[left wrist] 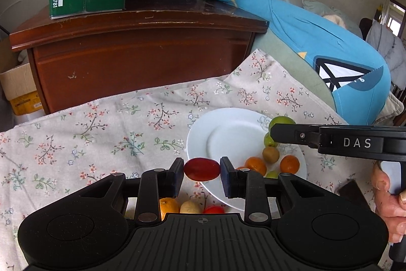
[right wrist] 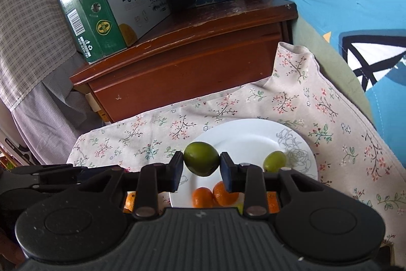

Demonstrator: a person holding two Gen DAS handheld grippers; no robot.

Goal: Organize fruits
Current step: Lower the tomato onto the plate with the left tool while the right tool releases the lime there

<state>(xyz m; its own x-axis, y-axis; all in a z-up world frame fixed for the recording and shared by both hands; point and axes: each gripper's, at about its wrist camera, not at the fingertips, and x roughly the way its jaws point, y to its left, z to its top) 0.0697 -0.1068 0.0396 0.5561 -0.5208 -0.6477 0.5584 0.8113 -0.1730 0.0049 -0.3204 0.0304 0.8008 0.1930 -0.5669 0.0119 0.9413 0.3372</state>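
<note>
Here the left tool (left wrist: 202, 169) grips a red oval fruit (left wrist: 202, 169) over the white plate's (left wrist: 228, 128) seven-o'clock rim. The right tool (right wrist: 202, 163) clamps a green fruit (right wrist: 201, 158) above that plate, where another green fruit (right wrist: 274, 161) sits at three o'clock and two oranges (right wrist: 214, 194) at six.

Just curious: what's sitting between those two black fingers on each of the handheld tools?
Left wrist view: a red fruit between the left gripper's fingers. Right wrist view: a green fruit, pinched by the right gripper.
</note>
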